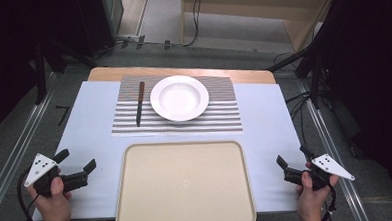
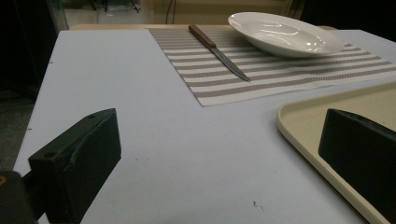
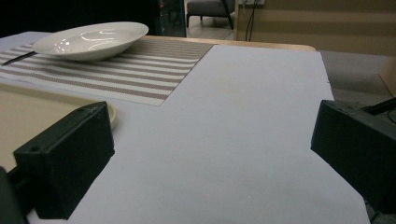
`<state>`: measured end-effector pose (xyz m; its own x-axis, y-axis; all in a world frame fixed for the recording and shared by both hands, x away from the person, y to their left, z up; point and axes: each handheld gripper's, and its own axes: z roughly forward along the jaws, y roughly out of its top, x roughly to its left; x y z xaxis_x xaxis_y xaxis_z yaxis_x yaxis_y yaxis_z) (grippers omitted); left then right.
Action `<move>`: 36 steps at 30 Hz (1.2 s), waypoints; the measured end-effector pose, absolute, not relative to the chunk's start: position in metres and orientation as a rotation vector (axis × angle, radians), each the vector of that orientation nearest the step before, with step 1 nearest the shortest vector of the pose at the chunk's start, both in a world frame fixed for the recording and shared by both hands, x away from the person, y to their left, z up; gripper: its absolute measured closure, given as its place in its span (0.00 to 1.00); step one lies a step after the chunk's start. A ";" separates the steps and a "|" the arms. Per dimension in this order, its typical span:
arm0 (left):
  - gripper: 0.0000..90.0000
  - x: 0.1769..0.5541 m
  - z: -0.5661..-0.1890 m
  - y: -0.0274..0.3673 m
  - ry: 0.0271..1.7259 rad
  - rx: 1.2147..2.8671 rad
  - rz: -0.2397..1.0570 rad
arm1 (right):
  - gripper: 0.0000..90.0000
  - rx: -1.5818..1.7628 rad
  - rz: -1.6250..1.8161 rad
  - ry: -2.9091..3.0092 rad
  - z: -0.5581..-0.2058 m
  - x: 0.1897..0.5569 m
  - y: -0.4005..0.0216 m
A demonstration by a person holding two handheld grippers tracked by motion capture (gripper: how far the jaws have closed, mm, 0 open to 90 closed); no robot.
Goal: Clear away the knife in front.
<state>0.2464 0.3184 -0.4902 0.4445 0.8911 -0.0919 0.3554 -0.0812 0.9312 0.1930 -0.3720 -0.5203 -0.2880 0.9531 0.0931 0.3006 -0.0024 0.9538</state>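
While both hands rested at near table corners, left gripper (image 1: 78,164) and right gripper (image 1: 291,162) stood spread wide, grasping nothing, flanking bare tray (image 1: 183,186). Beyond tray, plate (image 1: 179,97) and knife (image 1: 139,103) lay side by side on striped mat (image 1: 219,117), like place setting. No readable writing or brand.

White shallow bowl (image 1: 179,97): upright, empty, glossy, on the right half of a striped placemat (image 1: 219,117). Knife (image 1: 139,103) with brown handle and dark blade: flat on the same placemat, just left of the bowl, apart from it, handle toward the far edge. Beige tray (image 1: 184,186): rectangular, rounded corners, empty, on the pale surface (image 1: 270,132) nearest the person, just below the placemat.
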 end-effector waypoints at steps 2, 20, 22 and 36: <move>0.00 0.247 -0.490 0.317 1.095 1.665 0.651 | 0.00 1.305 1.314 1.646 -0.521 0.193 -0.372; 0.00 0.250 -0.462 0.292 1.047 1.663 0.676 | 0.00 1.296 1.331 1.642 -0.521 0.192 -0.372; 0.00 0.252 -0.457 0.290 1.042 1.667 0.675 | 0.00 1.293 1.335 1.643 -0.521 0.191 -0.372; 0.00 0.281 -0.428 0.268 1.000 1.682 0.665 | 0.00 1.279 1.341 1.645 -0.521 0.191 -0.371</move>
